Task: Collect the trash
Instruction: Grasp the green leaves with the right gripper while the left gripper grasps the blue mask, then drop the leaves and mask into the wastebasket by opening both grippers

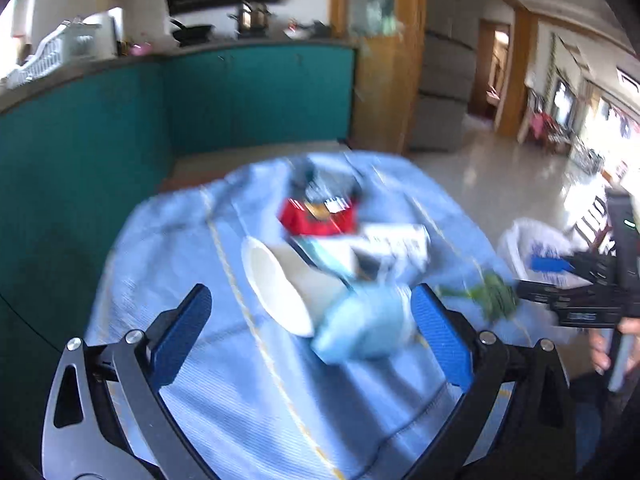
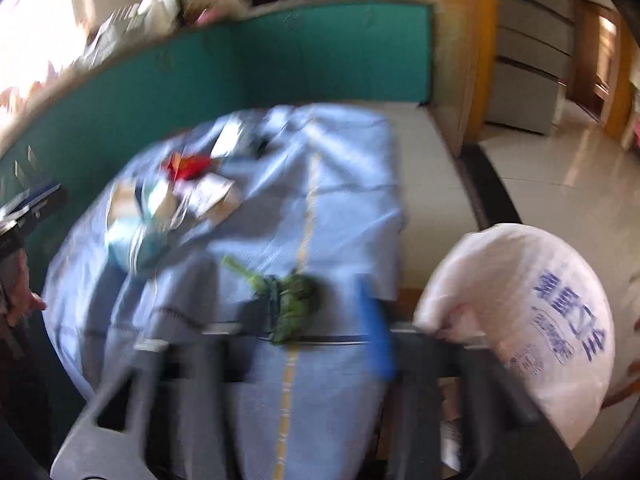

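Note:
On a table under a light blue cloth (image 1: 208, 264) lies a heap of trash: a tipped white paper cup (image 1: 280, 280), a crumpled light blue wad (image 1: 360, 324), a red wrapper (image 1: 316, 216) and white printed packets (image 1: 396, 244). A green leafy scrap (image 1: 494, 296) lies at the cloth's right edge. My left gripper (image 1: 312, 320) is open, its blue pads either side of the cup and wad, holding nothing. My right gripper (image 2: 312, 320) is blurred and looks open, with the green scrap (image 2: 288, 300) between its fingers. The trash heap (image 2: 168, 208) lies to its far left.
A white plastic bag with blue print (image 2: 532, 320) hangs open beside the table at the right; it also shows in the left wrist view (image 1: 536, 248). A teal counter wall (image 1: 120, 128) curves behind the table. Tiled floor (image 1: 480, 176) lies to the right.

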Demonstrator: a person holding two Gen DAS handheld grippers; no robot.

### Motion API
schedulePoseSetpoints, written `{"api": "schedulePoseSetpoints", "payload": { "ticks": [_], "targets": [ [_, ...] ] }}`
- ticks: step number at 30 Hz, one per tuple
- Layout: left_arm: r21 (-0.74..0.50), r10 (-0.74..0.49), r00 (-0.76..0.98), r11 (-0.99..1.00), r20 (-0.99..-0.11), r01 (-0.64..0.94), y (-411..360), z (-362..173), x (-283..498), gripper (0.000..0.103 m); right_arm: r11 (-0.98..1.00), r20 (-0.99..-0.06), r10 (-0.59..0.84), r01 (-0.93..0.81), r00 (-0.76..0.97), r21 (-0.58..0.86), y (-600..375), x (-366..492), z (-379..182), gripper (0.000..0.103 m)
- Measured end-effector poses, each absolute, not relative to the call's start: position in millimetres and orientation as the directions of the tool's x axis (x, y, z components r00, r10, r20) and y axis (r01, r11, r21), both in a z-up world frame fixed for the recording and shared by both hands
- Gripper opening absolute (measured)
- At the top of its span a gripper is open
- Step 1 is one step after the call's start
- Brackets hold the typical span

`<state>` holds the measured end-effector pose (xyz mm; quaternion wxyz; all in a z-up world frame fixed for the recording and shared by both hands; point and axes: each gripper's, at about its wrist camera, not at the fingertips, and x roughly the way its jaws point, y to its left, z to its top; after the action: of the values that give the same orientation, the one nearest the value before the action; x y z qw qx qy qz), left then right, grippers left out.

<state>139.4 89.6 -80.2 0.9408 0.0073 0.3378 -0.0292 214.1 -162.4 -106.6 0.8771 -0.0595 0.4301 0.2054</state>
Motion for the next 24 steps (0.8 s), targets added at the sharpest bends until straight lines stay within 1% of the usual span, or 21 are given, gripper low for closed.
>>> {"api": "schedulePoseSetpoints", "payload": {
  "ticks": [2,4,6,7,8,9,11,13,14,15,16,17,19,21,24],
  "targets": [
    [-0.005,-0.053,0.741,0.998,-0.669,0.068,82,-96,140,0.099,0.909,-0.813,0.264,-0.415,0.519,0.03,-145,225,-128,0.064],
    [-0.037,-0.097,0.714,0.994,-0.693,0.099,76,-112,144,0.099,0.906,-0.824,0.284,-0.419,0.491,0.062,-140,227,-140,0.063],
    [-0.032,-0.095,0.696,0.994,-0.711,0.103,70,-122,148,0.099,0.903,-0.827,0.29,-0.424,0.482,0.069,-136,227,-146,0.05],
    [-0.03,-0.09,0.678,0.995,-0.729,0.1,67,-127,153,0.099,0.902,-0.822,0.278,-0.429,0.497,0.046,-135,224,-145,0.046],
    [-0.038,-0.089,0.666,0.995,-0.74,0.091,64,-131,158,0.099,0.897,-0.82,0.275,-0.441,0.502,0.031,-133,221,-144,0.04],
    [-0.057,-0.101,0.66,0.994,-0.744,0.088,62,-133,163,0.099,0.894,-0.821,0.282,-0.446,0.497,0.037,-132,220,-143,0.032],
    [-0.069,-0.104,0.651,0.995,-0.752,0.079,55,-137,173,0.099,0.895,-0.819,0.27,-0.445,0.507,0.02,-133,216,-142,0.028],
    [-0.032,-0.048,0.639,0.999,-0.768,0.037,50,-144,186,0.098,0.893,-0.813,0.267,-0.449,0.517,0.008,-135,214,-142,0.025],
    [-0.025,-0.036,0.635,0.999,-0.771,0.026,51,-146,190,0.096,0.894,-0.811,0.265,-0.449,0.522,0.003,-135,213,-142,0.022],
    [-0.034,-0.044,0.637,0.999,-0.769,0.028,53,-146,190,0.083,0.894,-0.807,0.263,-0.448,0.529,-0.003,-136,211,-140,0.02],
    [-0.054,-0.063,0.637,0.998,-0.769,0.034,54,-147,190,0.065,0.894,-0.801,0.266,-0.449,0.537,-0.003,-139,208,-138,0.02],
    [-0.071,-0.077,0.627,0.997,-0.776,0.035,55,-149,191,0.059,0.894,-0.795,0.27,-0.449,0.543,-0.002,-140,206,-135,0.02],
    [-0.09,-0.088,0.618,0.996,-0.781,0.027,60,-148,188,0.04,0.897,-0.778,0.269,-0.442,0.568,-0.012,-146,199,-126,0.019],
    [-0.099,-0.099,0.627,0.995,-0.773,0.035,62,-142,182,0.038,0.905,-0.759,0.263,-0.426,0.596,-0.02,-154,194,-117,0.019],
    [-0.082,-0.101,0.672,0.995,-0.734,0.06,60,-120,167,0.036,0.924,-0.719,0.262,-0.382,0.644,-0.006,-178,186,-98,0.019]
  ]
}}
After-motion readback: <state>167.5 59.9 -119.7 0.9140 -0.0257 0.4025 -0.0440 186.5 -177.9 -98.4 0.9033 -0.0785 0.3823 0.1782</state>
